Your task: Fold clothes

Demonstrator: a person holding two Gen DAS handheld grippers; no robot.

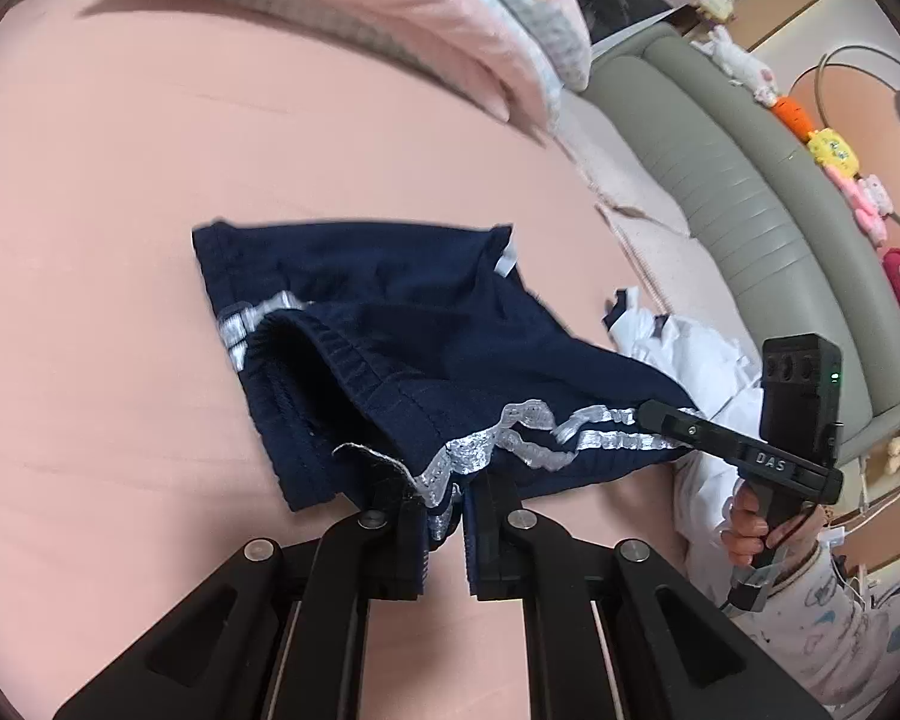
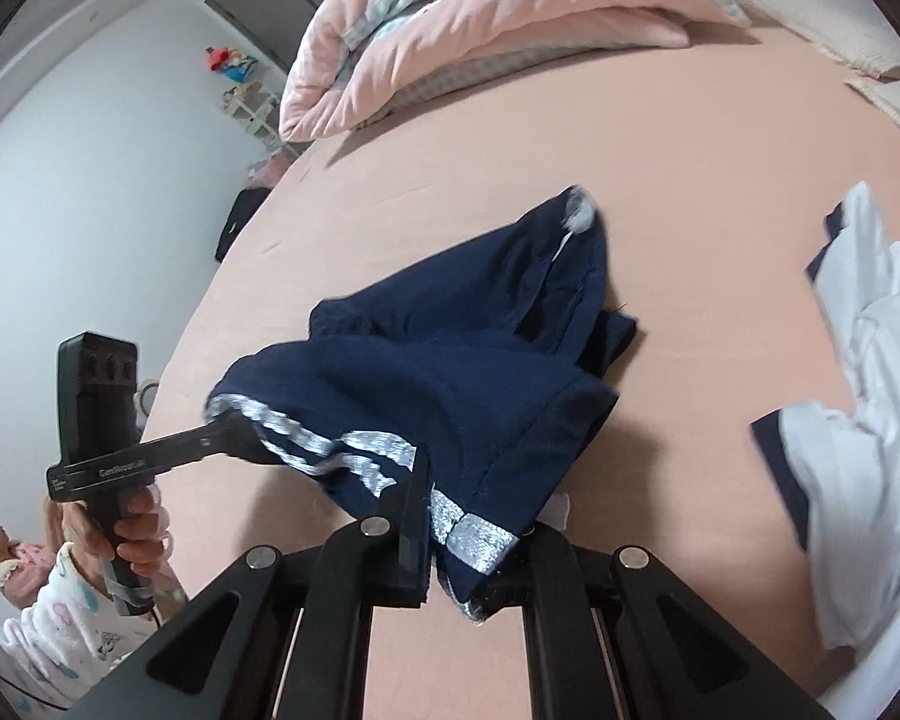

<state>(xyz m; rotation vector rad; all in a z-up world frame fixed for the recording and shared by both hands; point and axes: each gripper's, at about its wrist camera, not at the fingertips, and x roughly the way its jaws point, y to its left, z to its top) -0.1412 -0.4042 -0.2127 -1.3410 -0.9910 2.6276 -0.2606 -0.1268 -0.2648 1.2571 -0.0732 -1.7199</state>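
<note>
A navy garment (image 1: 390,312) with silver lace trim lies partly on the pink bed sheet (image 1: 120,180), its near hem lifted and stretched between both grippers. My left gripper (image 1: 444,531) is shut on the trimmed hem at the bottom of the left wrist view. Its tip (image 2: 225,420) shows at the left of the right wrist view, clamped on the garment's (image 2: 450,372) corner. My right gripper (image 2: 444,540) is shut on the silver band of the hem. Seen from the left wrist, the right gripper (image 1: 654,414) pinches the trim's other end, with a hand on its handle.
A folded pink quilt (image 1: 360,6) (image 2: 480,18) lies at the far side of the bed. A crumpled white garment (image 1: 690,360) (image 2: 870,390) sits to the right. A grey-green padded bed edge (image 1: 720,180) carries several plush toys (image 1: 834,150).
</note>
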